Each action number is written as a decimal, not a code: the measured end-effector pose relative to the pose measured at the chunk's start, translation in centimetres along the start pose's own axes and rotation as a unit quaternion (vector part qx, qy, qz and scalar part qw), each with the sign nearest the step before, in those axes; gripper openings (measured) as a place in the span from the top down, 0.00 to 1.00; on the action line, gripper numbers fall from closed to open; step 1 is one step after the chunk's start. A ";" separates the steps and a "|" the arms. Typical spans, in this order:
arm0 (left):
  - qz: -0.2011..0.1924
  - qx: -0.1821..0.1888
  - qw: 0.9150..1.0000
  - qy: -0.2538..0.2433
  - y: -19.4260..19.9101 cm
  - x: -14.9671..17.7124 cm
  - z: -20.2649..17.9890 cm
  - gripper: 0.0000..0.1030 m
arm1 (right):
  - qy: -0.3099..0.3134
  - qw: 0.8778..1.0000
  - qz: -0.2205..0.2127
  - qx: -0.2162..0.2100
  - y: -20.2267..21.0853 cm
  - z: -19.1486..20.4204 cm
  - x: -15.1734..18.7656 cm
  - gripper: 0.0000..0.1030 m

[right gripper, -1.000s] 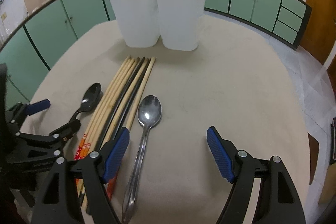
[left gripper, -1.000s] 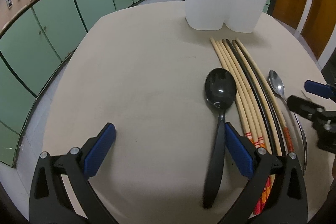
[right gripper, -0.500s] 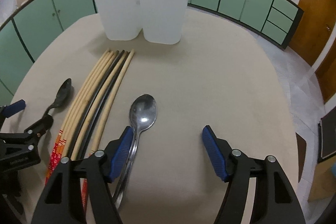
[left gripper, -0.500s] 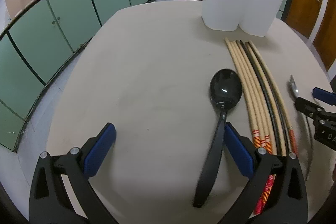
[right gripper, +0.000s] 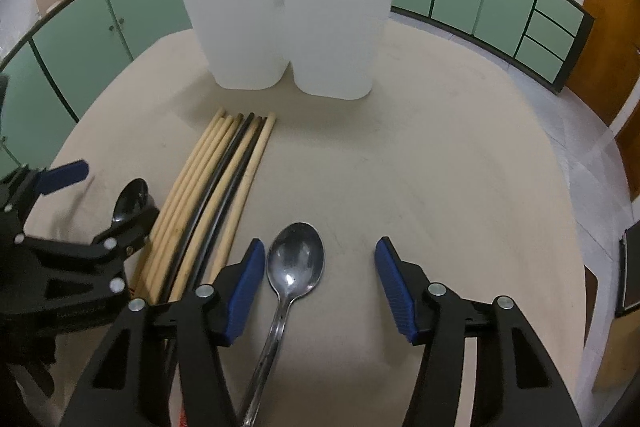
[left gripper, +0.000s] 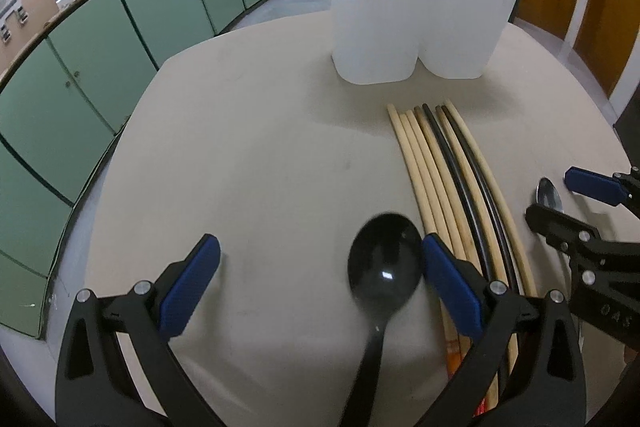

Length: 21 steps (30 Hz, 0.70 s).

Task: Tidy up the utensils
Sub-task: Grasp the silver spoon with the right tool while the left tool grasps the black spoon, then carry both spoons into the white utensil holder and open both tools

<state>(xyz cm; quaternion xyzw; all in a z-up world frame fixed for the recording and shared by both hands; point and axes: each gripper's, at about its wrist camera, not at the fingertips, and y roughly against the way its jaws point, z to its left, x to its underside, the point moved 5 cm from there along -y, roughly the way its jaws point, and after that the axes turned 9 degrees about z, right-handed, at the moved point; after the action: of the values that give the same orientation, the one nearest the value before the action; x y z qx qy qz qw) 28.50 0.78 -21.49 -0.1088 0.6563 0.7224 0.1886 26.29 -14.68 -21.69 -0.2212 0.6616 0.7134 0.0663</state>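
Table point(right gripper: 460, 167): round, beige top, carries all items. Green cabinets point(left gripper: 168, 7) ring the room behind it.

White holder point(right gripper: 288, 27): two-lobed, upright at far side of table, contents not visible from either cam.

Chopsticks point(right gripper: 224, 179): bundle of pale wood and black sticks lying flat, side by side, tips toward the holder, btwn the two spoons.

L gripper point(left gripper: 320, 283): jaws spread wide, nothing pinched. Black spoon point(left gripper: 384, 267) lies flat on table w/ bowl btwn the blue pads, just beside the right-hand pad; contact there possible but can't confirm, view blurred.

R gripper point(right gripper: 320, 283): jaws closing, not yet pressing. Metal spoon point(right gripper: 296, 263) lies flat, bowl up, btwn the pads, closer to the left-hand pad, gap visible on both sides; handle runs back under the gripper.
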 end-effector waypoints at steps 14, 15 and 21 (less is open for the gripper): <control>0.008 0.070 0.997 -0.014 0.6 -0.1 -1.2 0.67 | 0.005 1.000 0.008 -0.015 0.1 0.6 -0.3 0.72; 0.007 0.075 0.997 -0.012 0.7 -0.2 -1.2 0.67 | 0.003 1.000 0.009 -0.017 0.1 0.6 -0.3 0.72; -0.026 0.103 0.994 0.004 1.9 0.4 0.0 0.67 | -0.006 0.999 -0.028 -0.045 1.5 0.1 -0.1 0.72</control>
<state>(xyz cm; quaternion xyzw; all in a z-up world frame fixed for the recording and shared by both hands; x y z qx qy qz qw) 27.34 0.72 -19.88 -0.1090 0.7248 0.6453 0.2152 25.76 -14.78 -20.29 -0.2387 0.6218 0.7416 0.0801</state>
